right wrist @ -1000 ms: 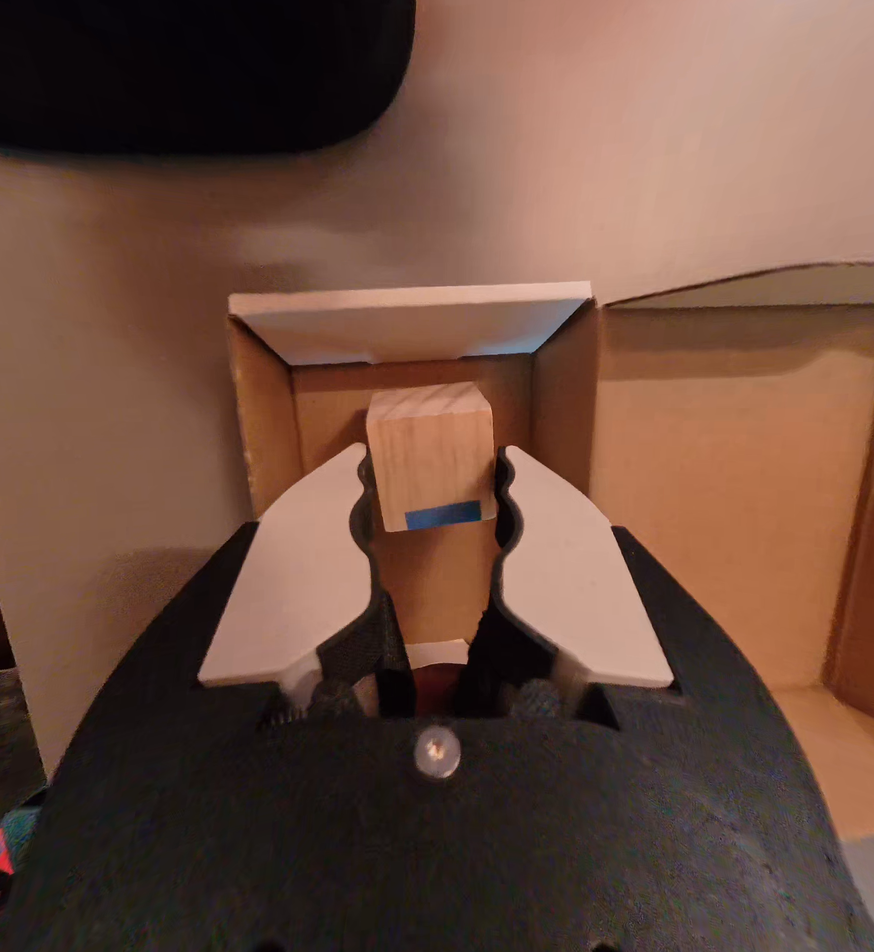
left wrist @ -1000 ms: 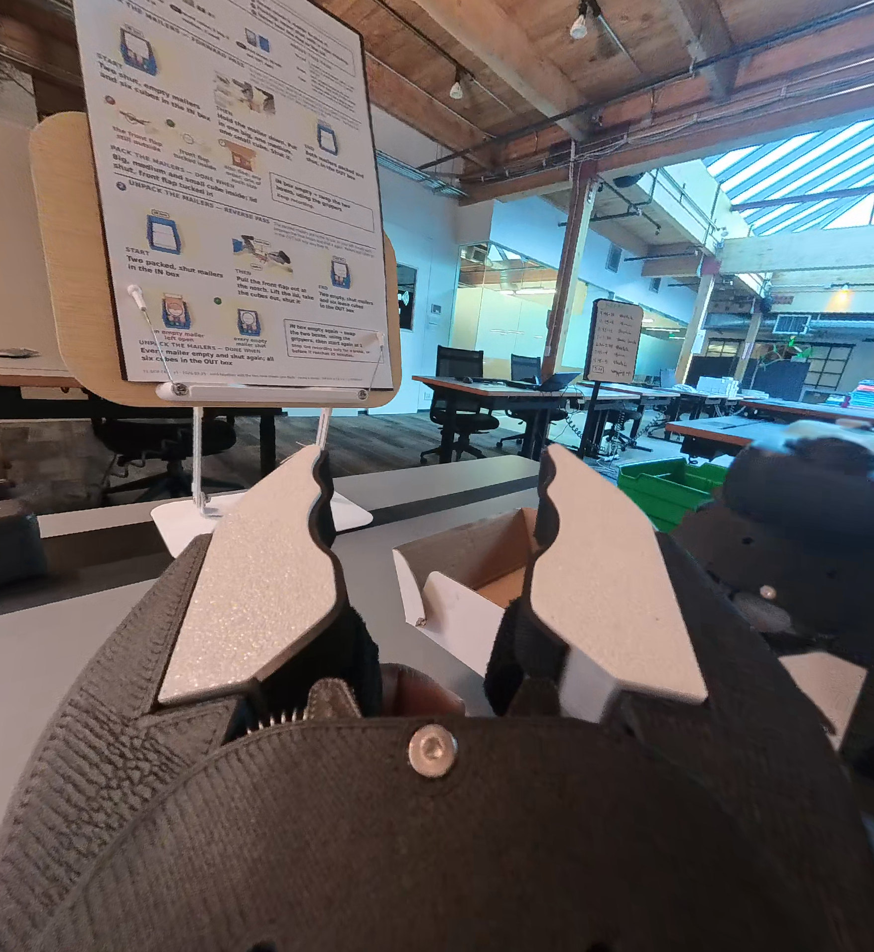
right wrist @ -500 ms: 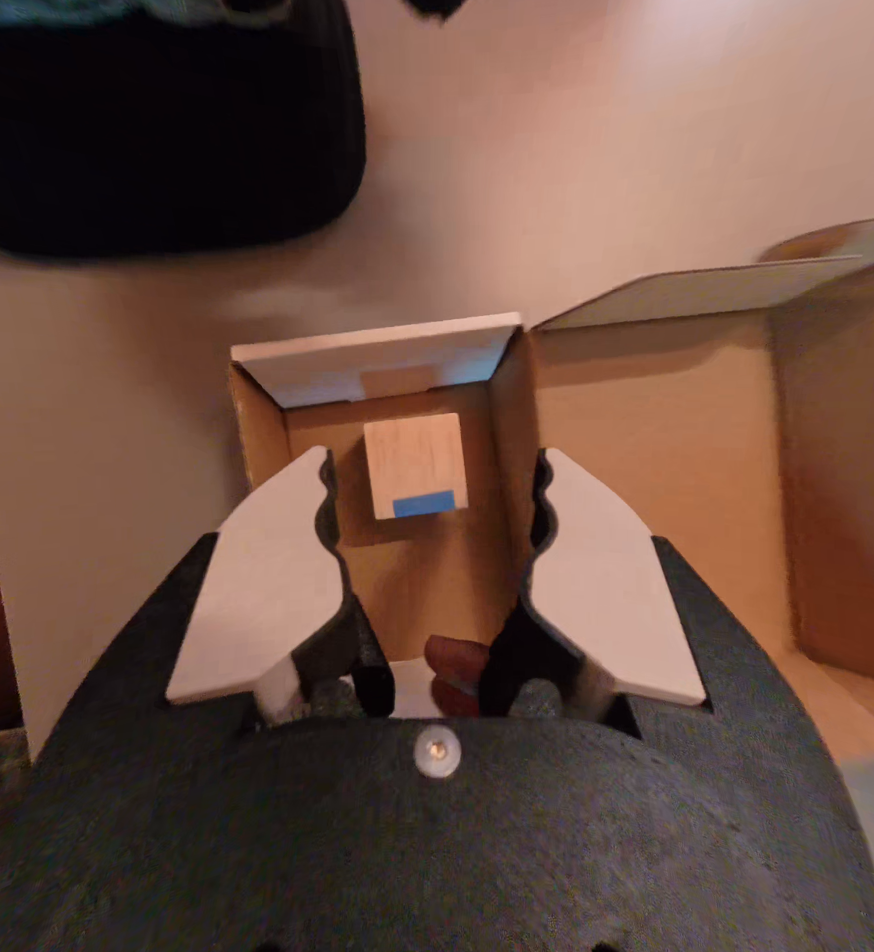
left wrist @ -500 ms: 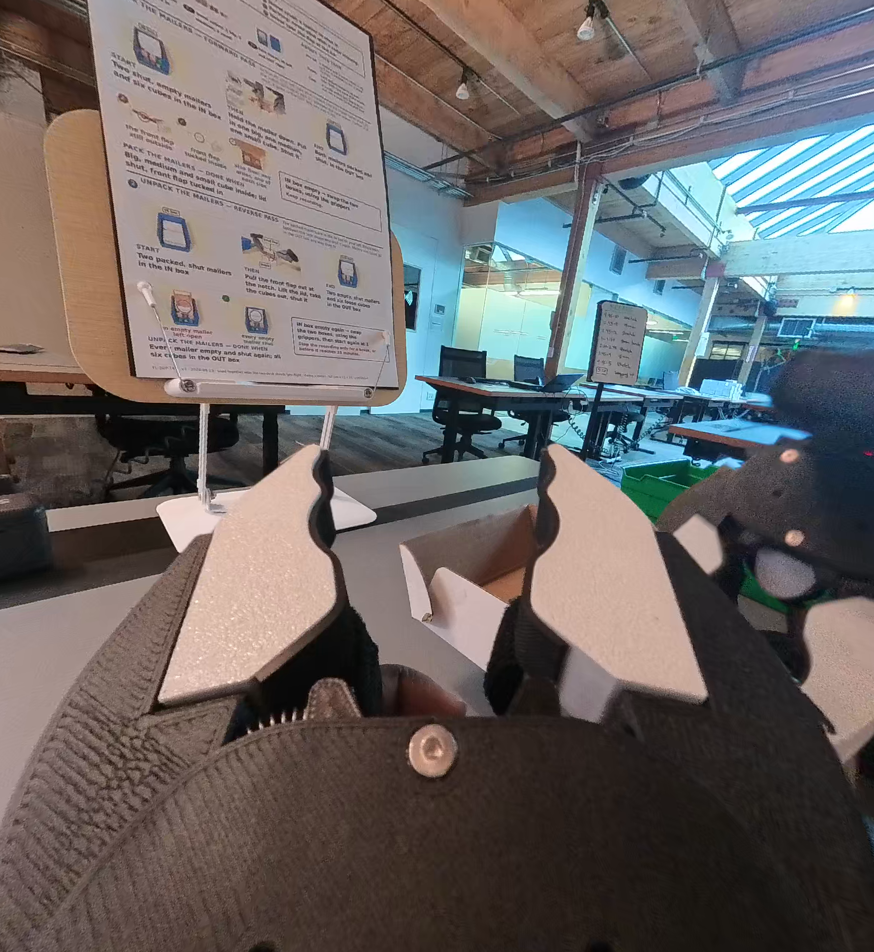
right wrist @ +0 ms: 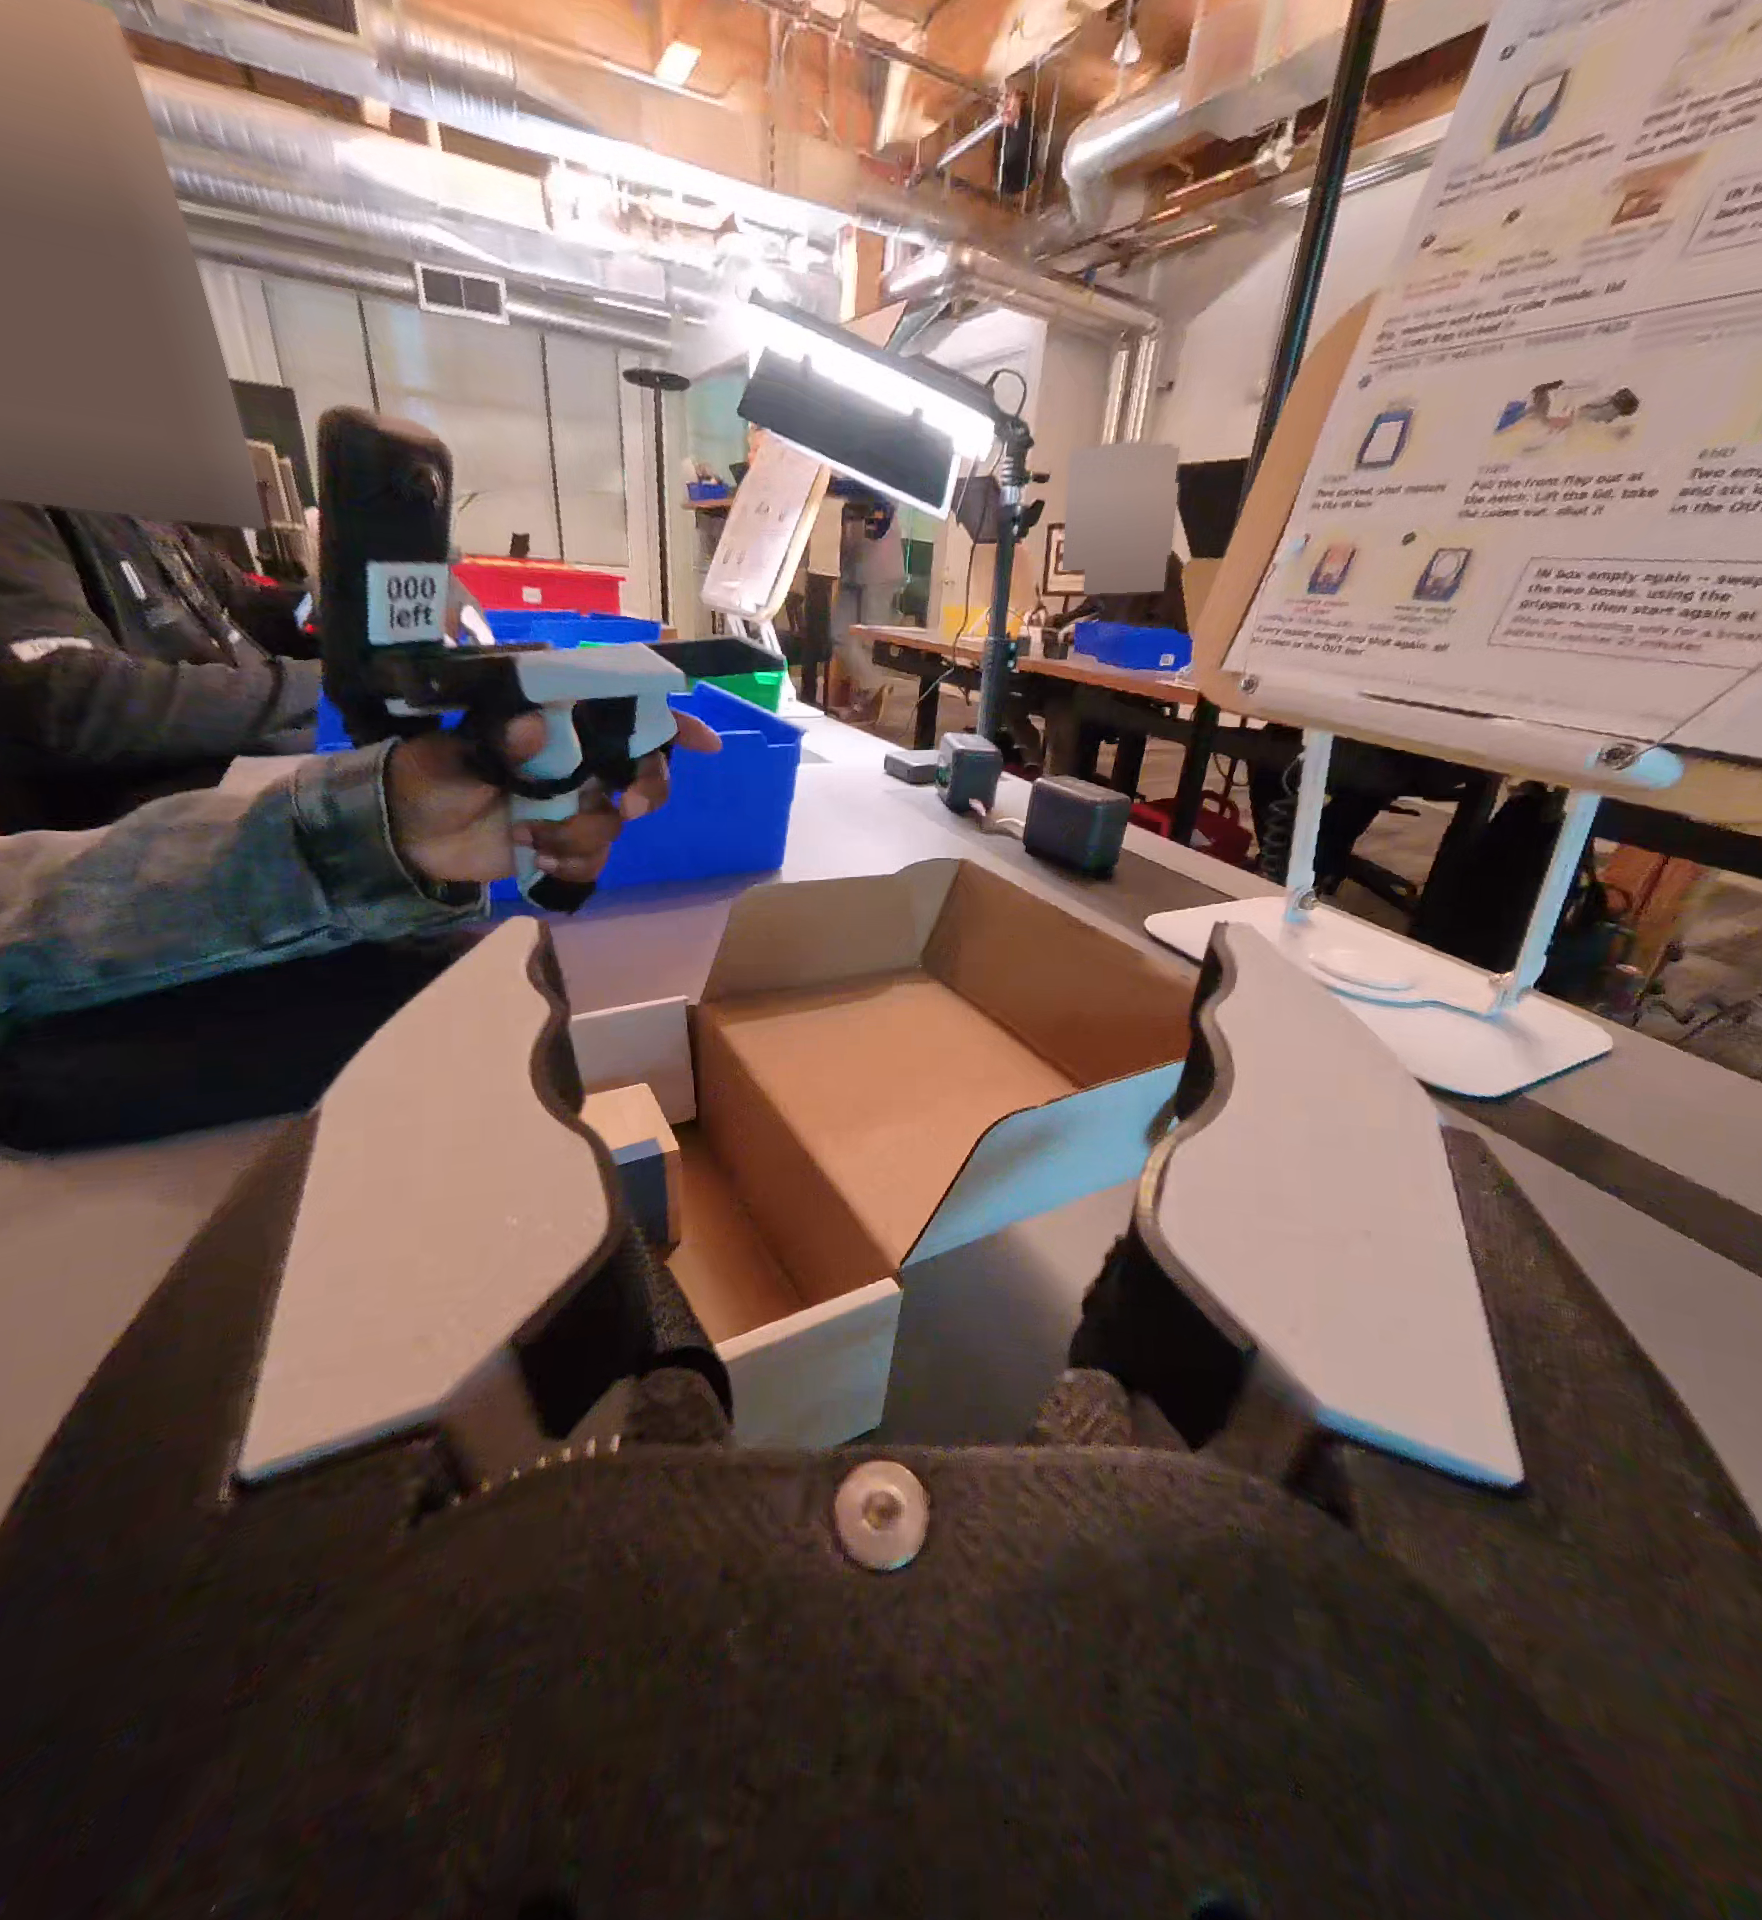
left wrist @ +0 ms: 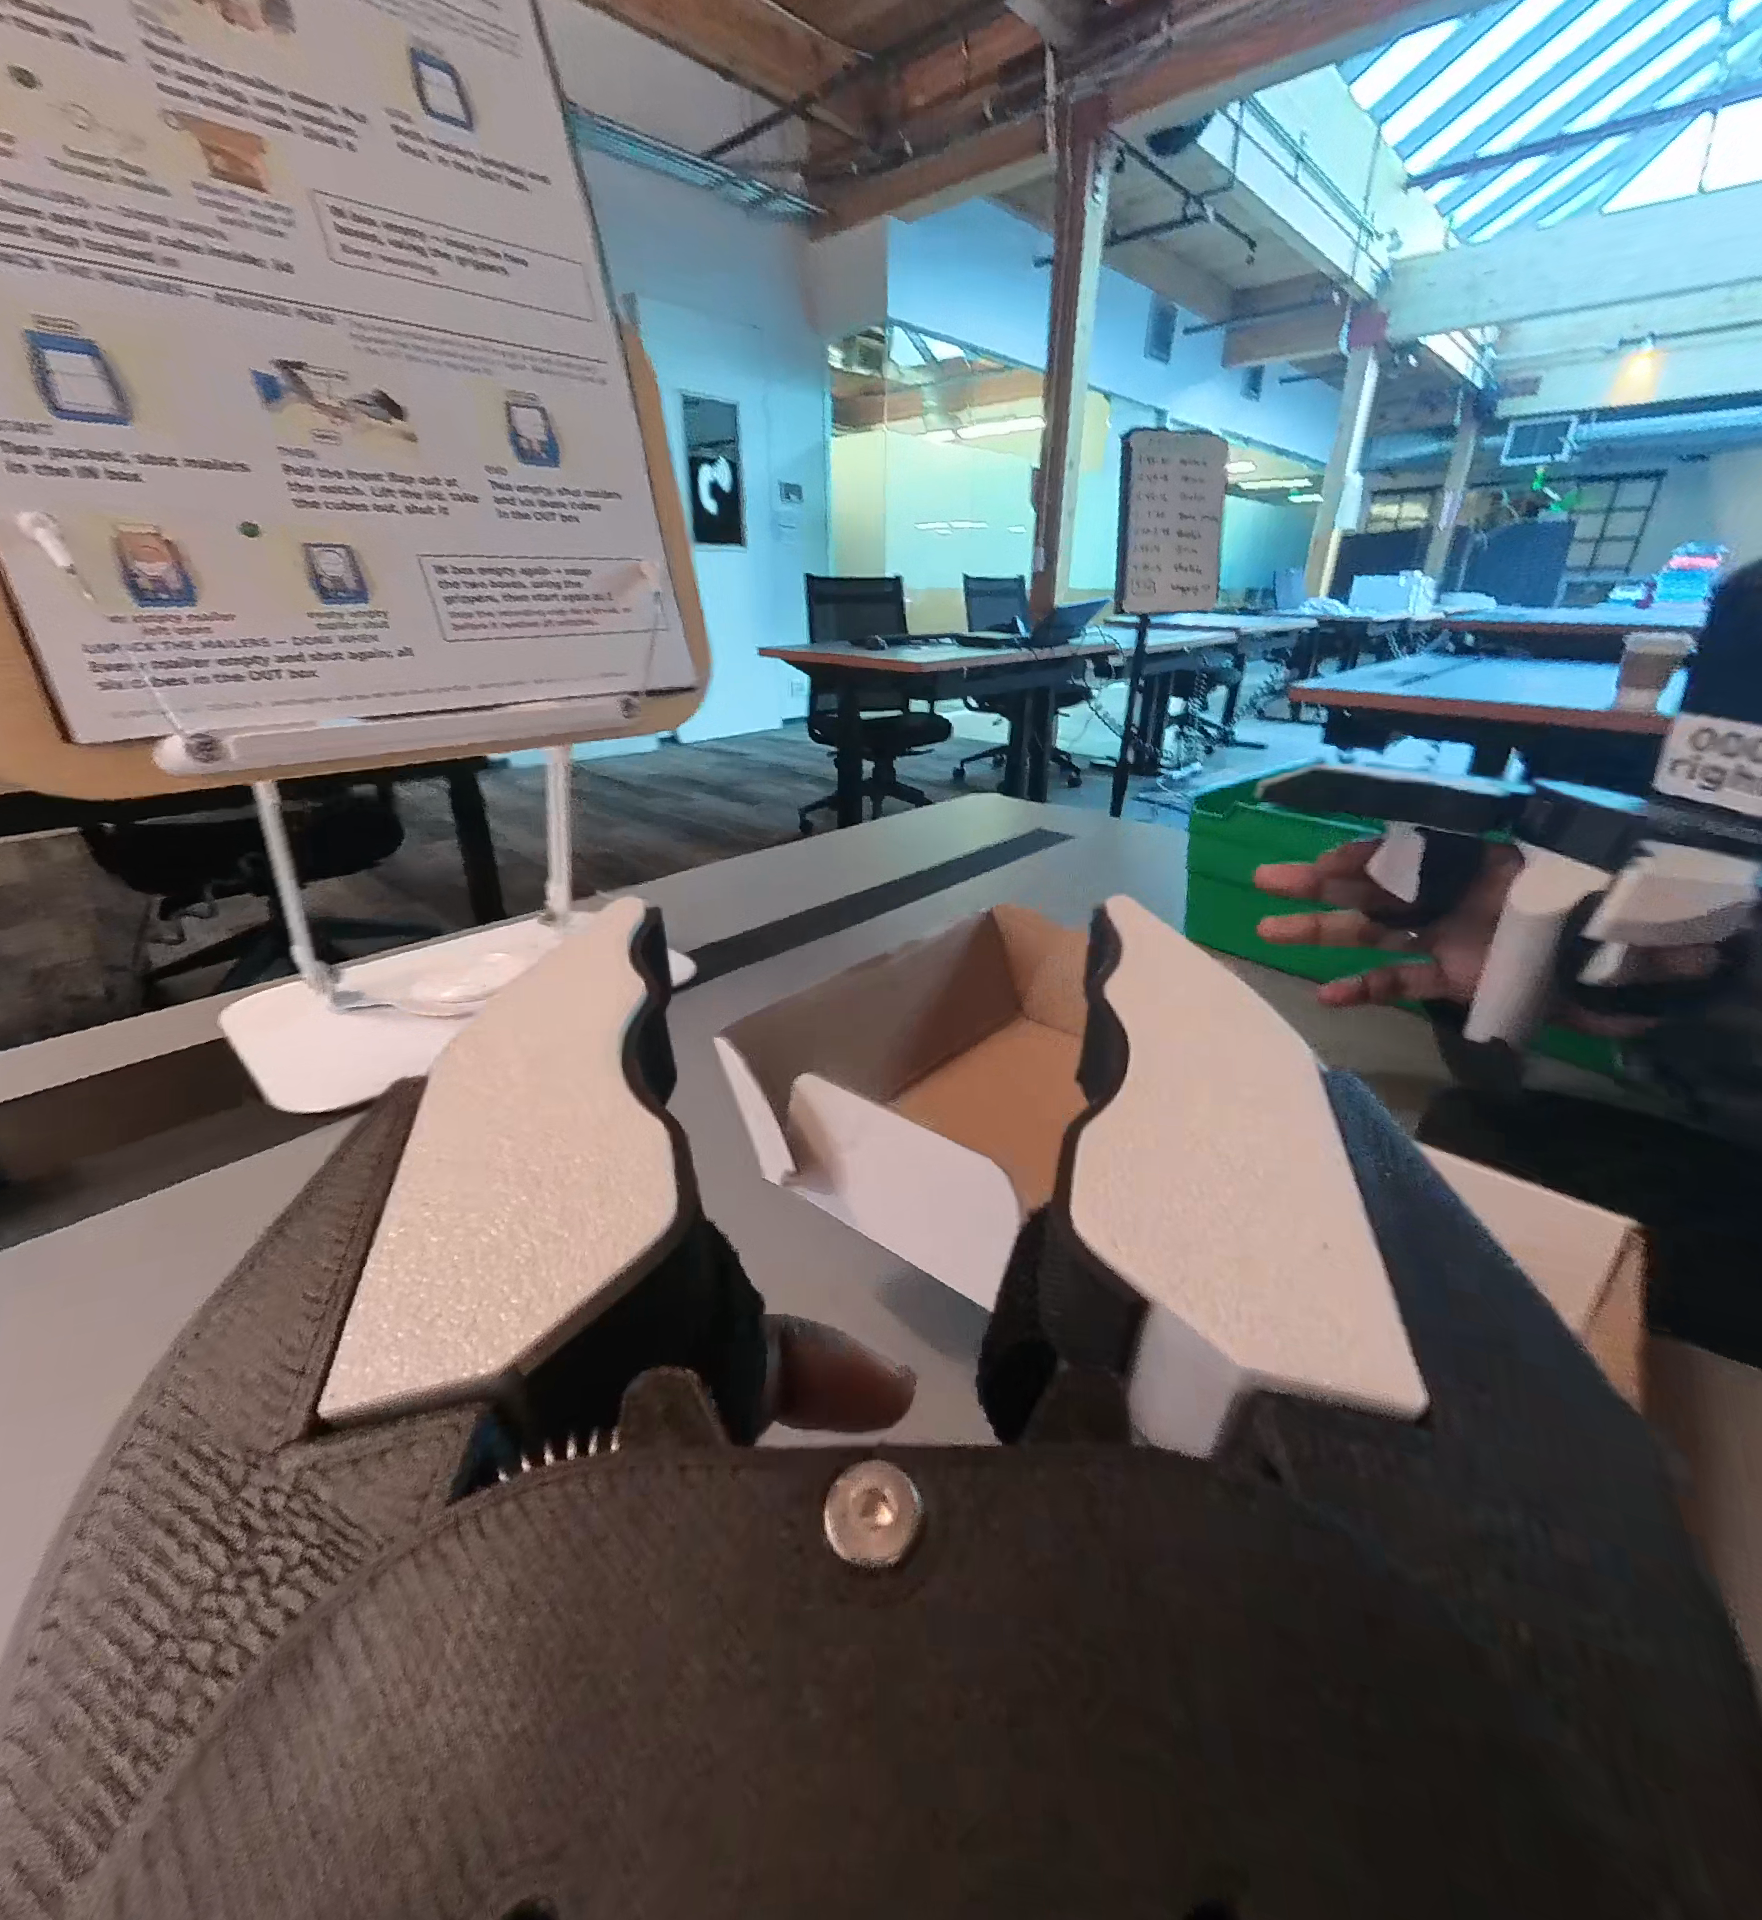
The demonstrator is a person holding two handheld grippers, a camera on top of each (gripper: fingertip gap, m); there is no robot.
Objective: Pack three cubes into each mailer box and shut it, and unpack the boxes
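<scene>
An open cardboard mailer box (right wrist: 1048, 971) lies on the grey table, lid and flaps up. One wooden cube (right wrist: 633, 1117) with a blue mark sits inside at its left end, partly hidden by my left finger. My right gripper (right wrist: 877, 940) is open and empty, just above and in front of the box. My left gripper (left wrist: 872, 920) is open and empty, with the same box (left wrist: 918, 997) right ahead of its tips. Each gripper's handle, held in a hand, shows in the other's view: the left gripper (right wrist: 503, 675) and the right gripper (left wrist: 1583, 894).
A sheet on a white stand (left wrist: 316, 416) stands behind the box, and shows at the right in the right wrist view (right wrist: 1542, 468). A blue bin (right wrist: 721, 800) sits at the table's left, a green bin (left wrist: 1261, 862) at its right. Small grey blocks (right wrist: 1074, 821) lie at the back.
My right gripper let go of the cube inside the box, opened wide and drew up and back, swinging from looking down to level. My left gripper stayed open and shifted slightly.
</scene>
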